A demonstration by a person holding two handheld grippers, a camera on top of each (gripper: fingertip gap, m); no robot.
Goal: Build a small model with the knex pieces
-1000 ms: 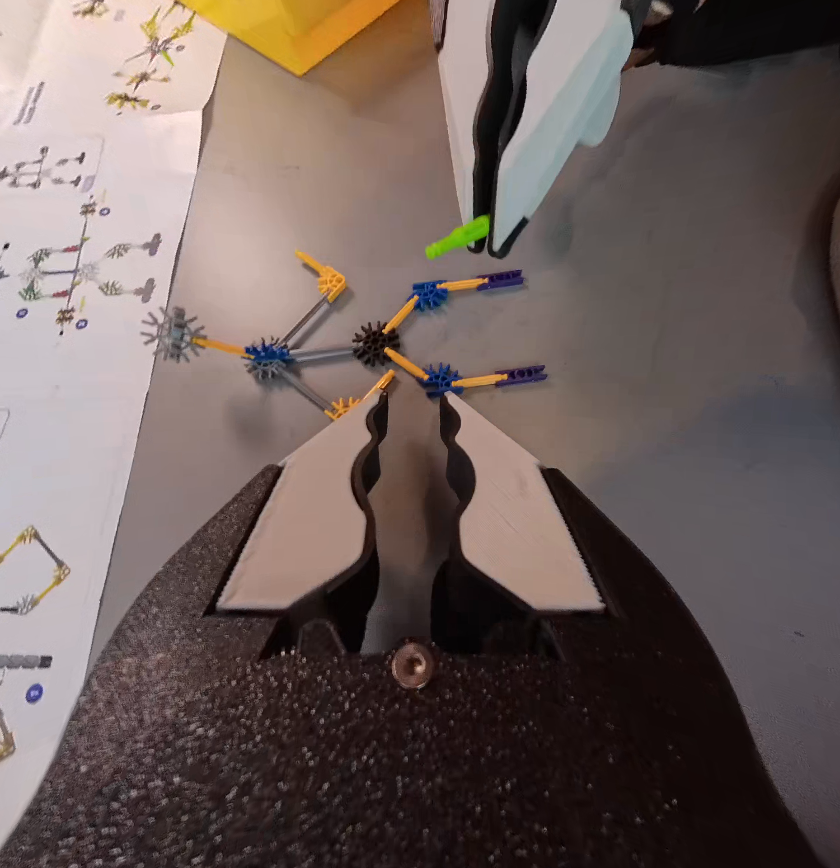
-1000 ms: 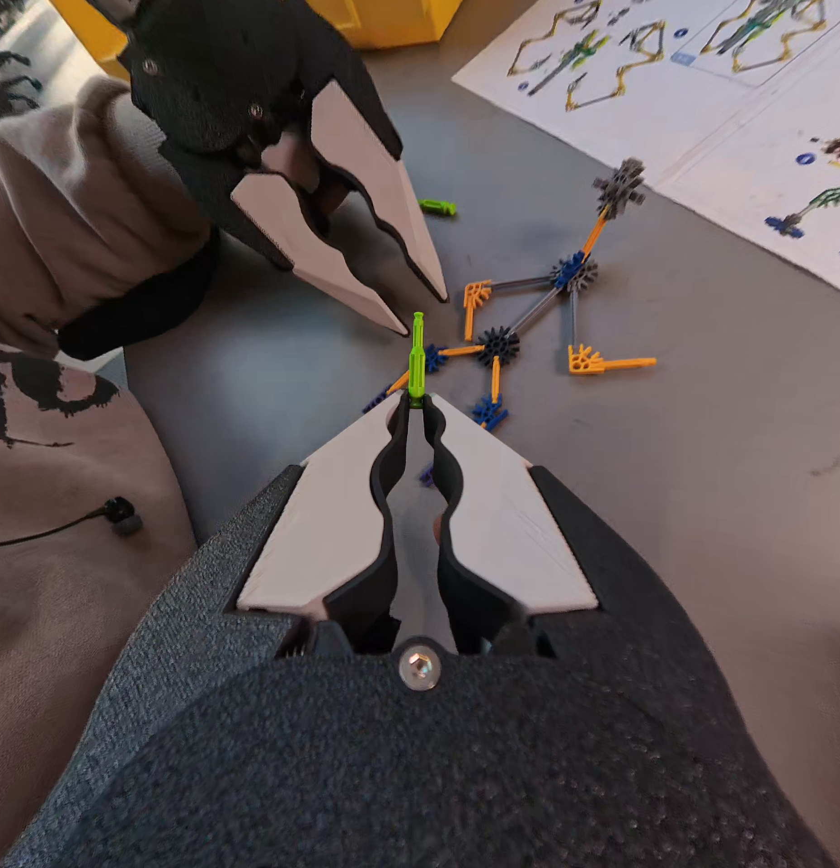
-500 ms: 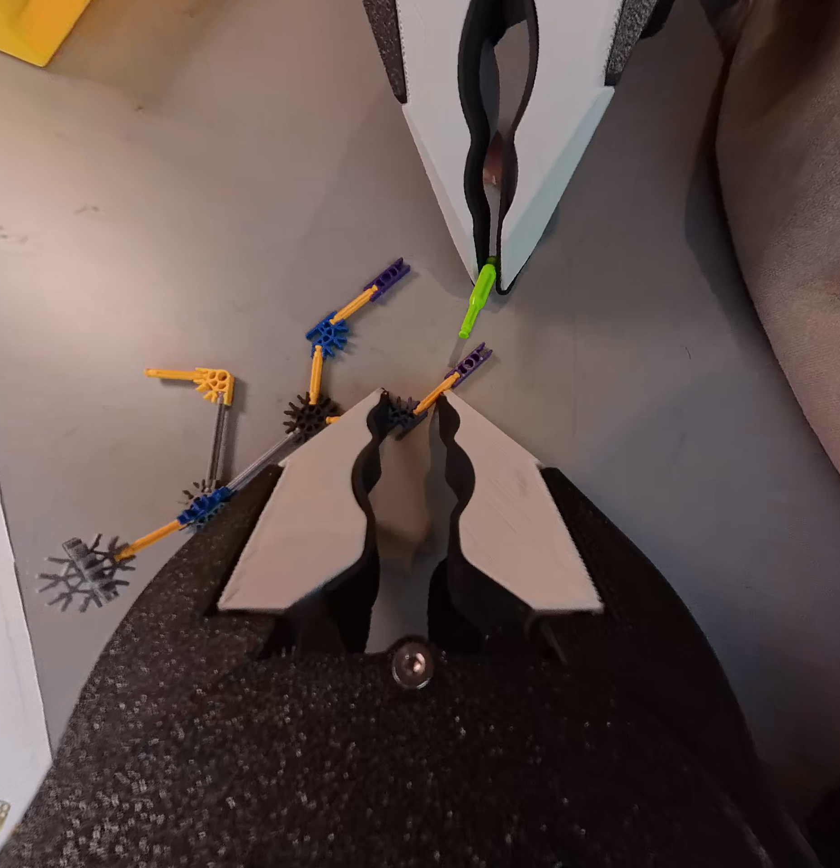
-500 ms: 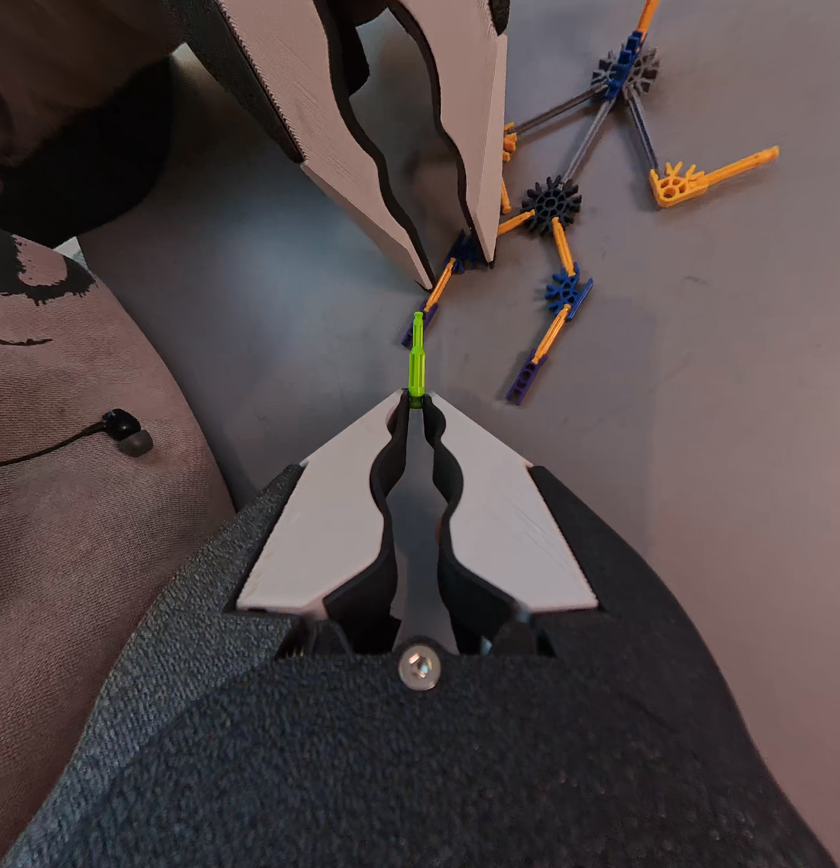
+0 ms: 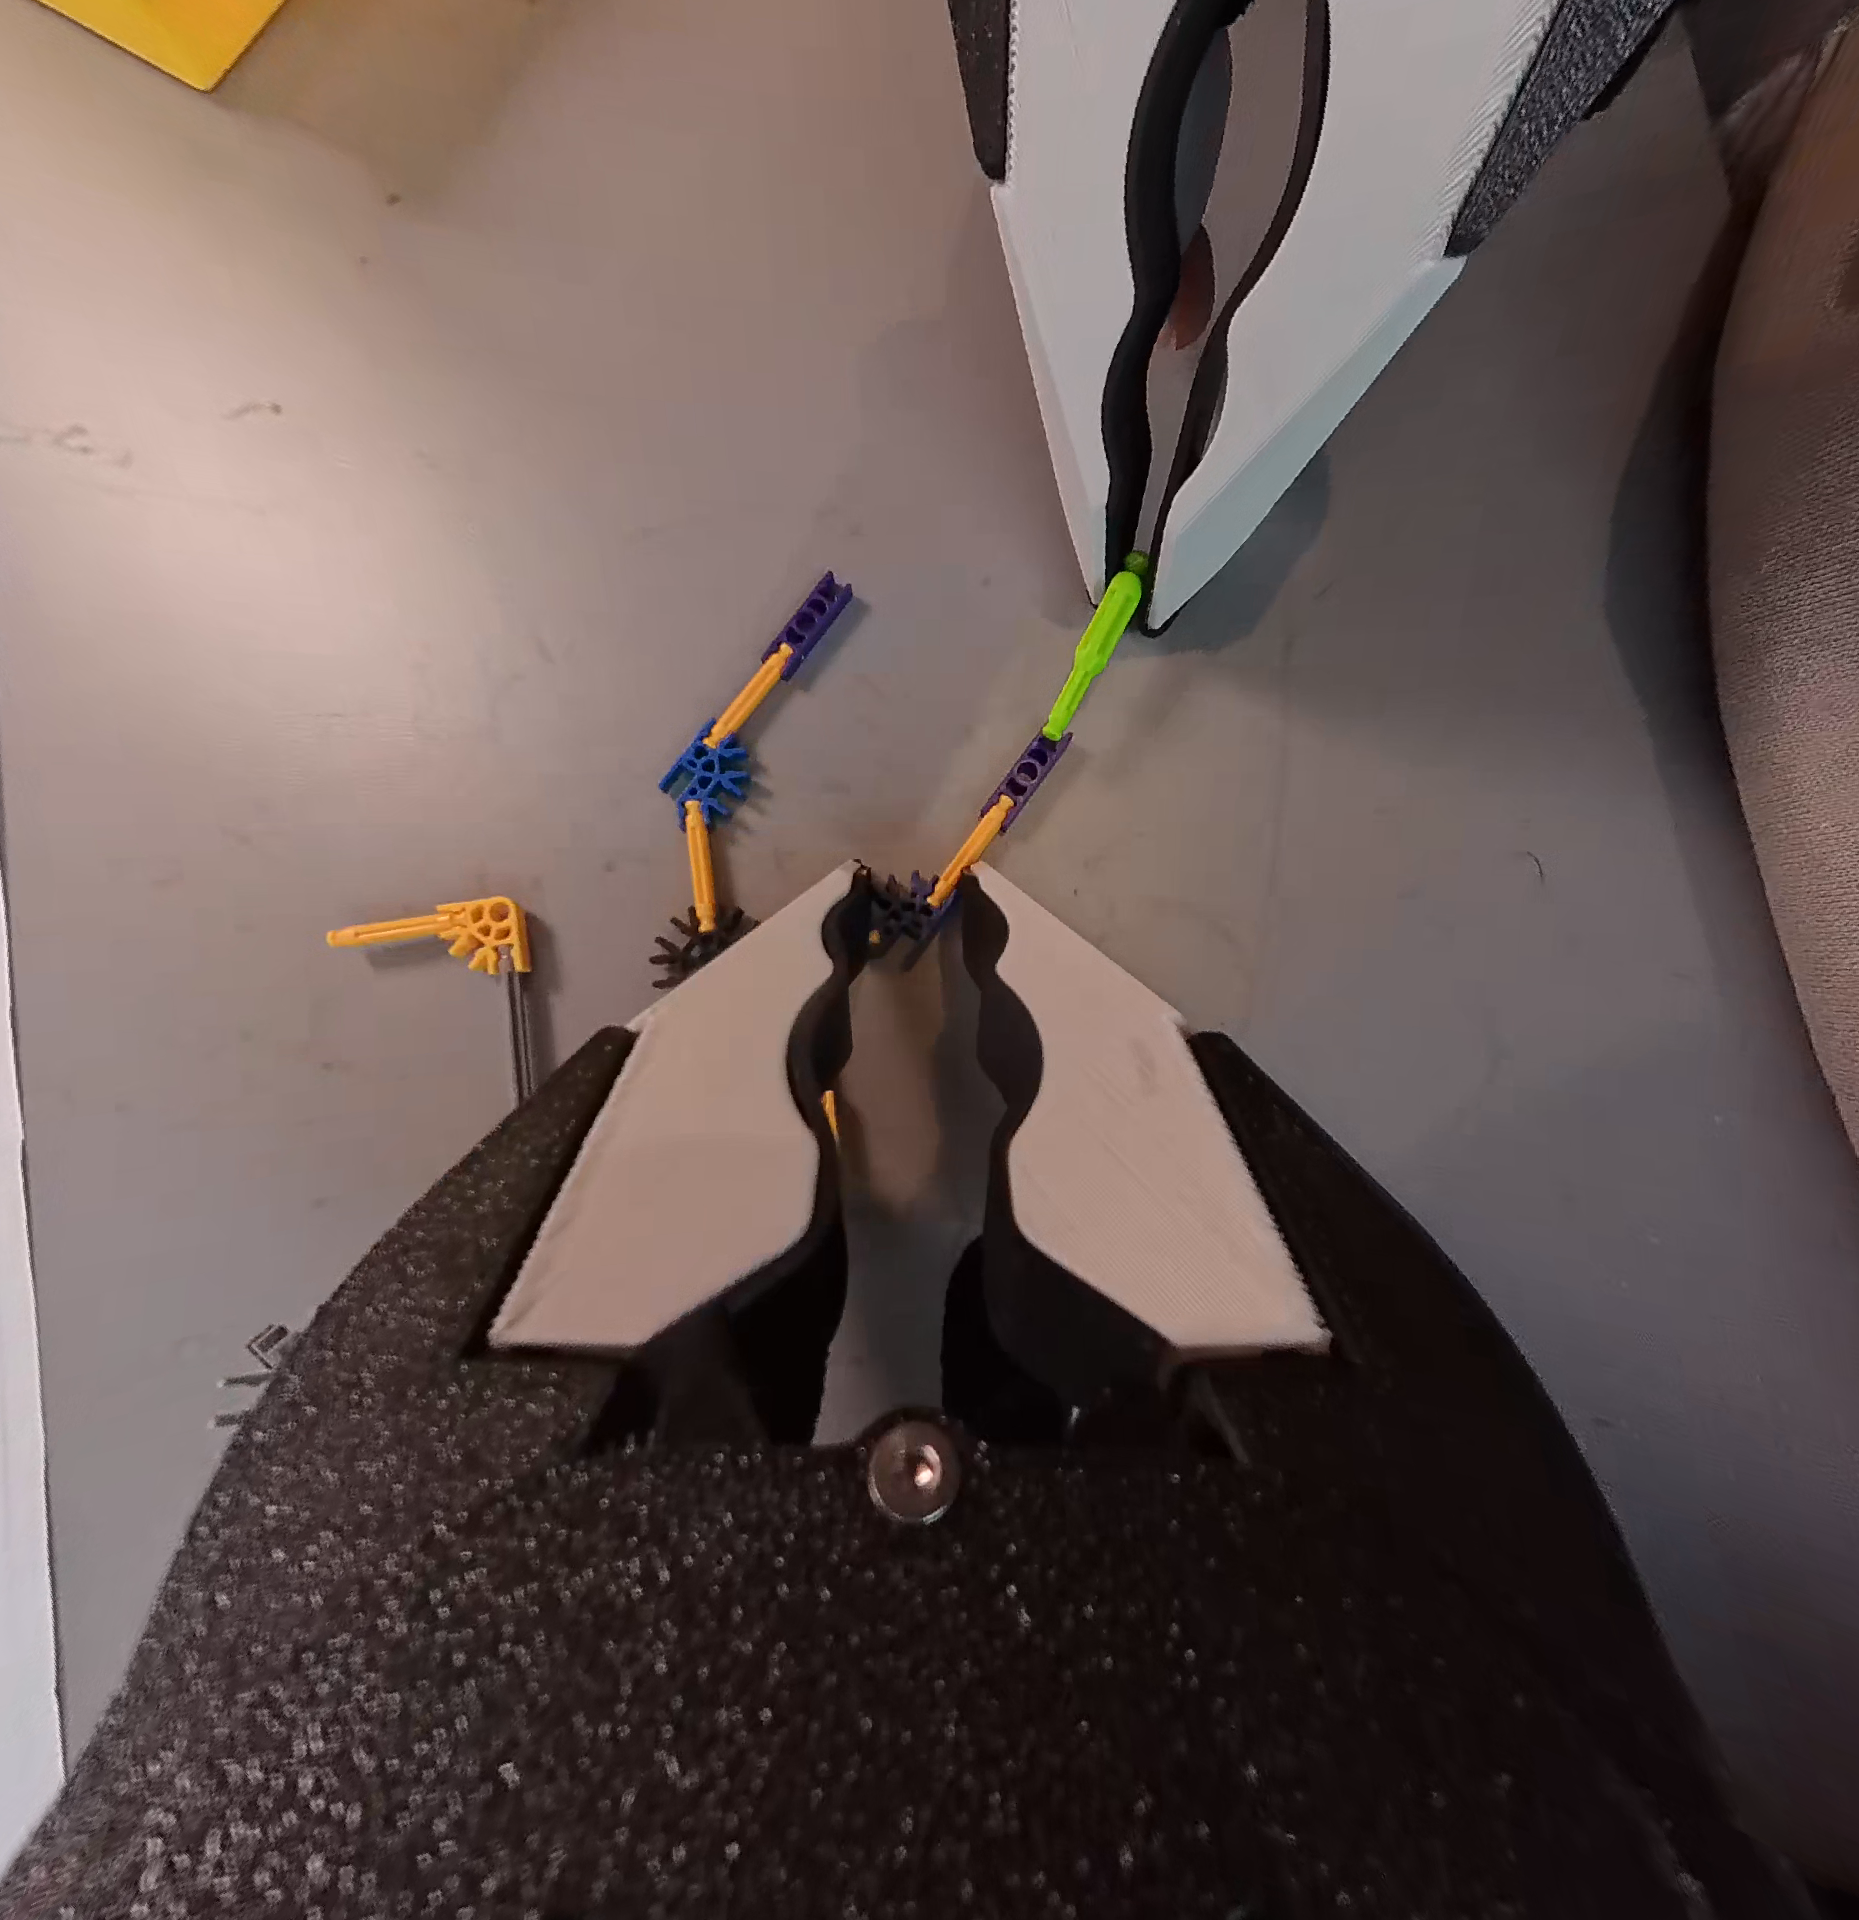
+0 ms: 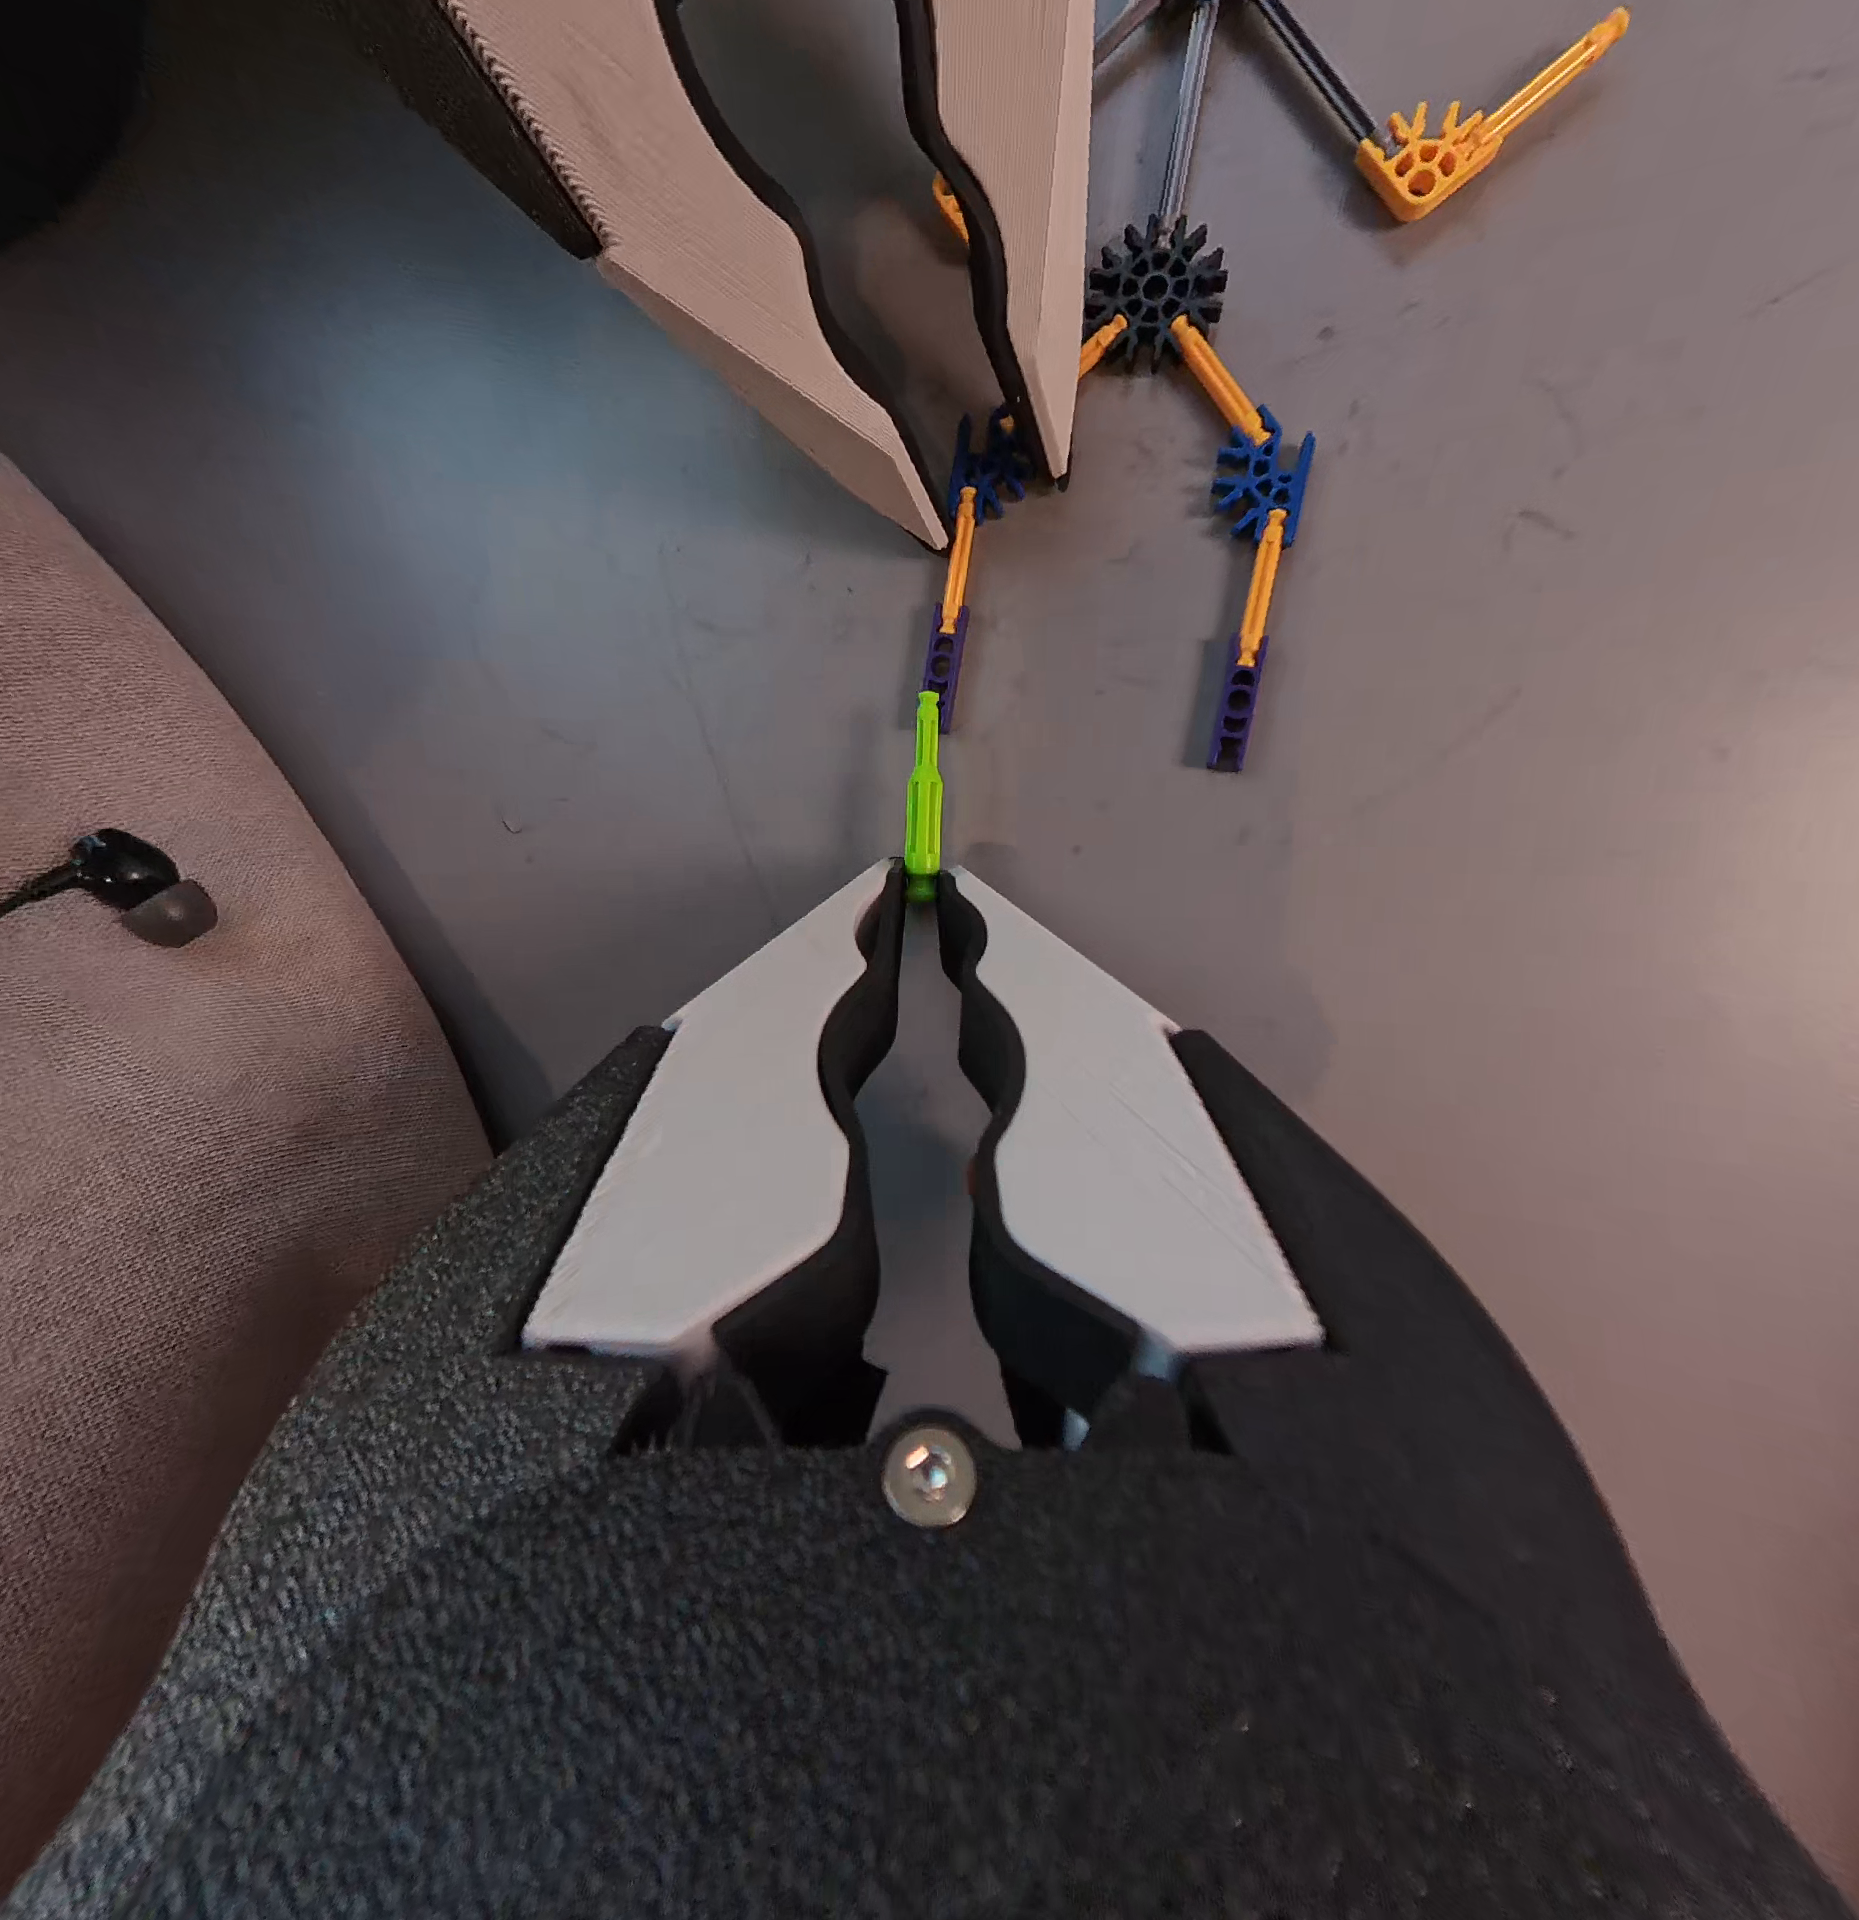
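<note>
The right tongs (image 6: 921,883) are clamped on the butt end of a short green rod (image 6: 923,795), which sticks straight out ahead toward 12 o'clock, its free tip just short of, or barely touching, the purple connector (image 6: 946,660) at the end of a rod-and-connector toy assembly lying flat on the grey worktop (image 6: 1527,935). Gripping the rod by its tail leaves the leading end free to meet that connector.

The left tongs (image 5: 909,894) reach in from the far side, their tips narrowly apart and straddling the blue snowflake connector (image 6: 992,468) on the same limb; whether they actually pinch it cannot be told. That placement would brace the limb against a push along its length. A matching second limb (image 6: 1252,582) lies at 1 o'clock, untouched, joined at the black hub (image 6: 1157,281).
</note>
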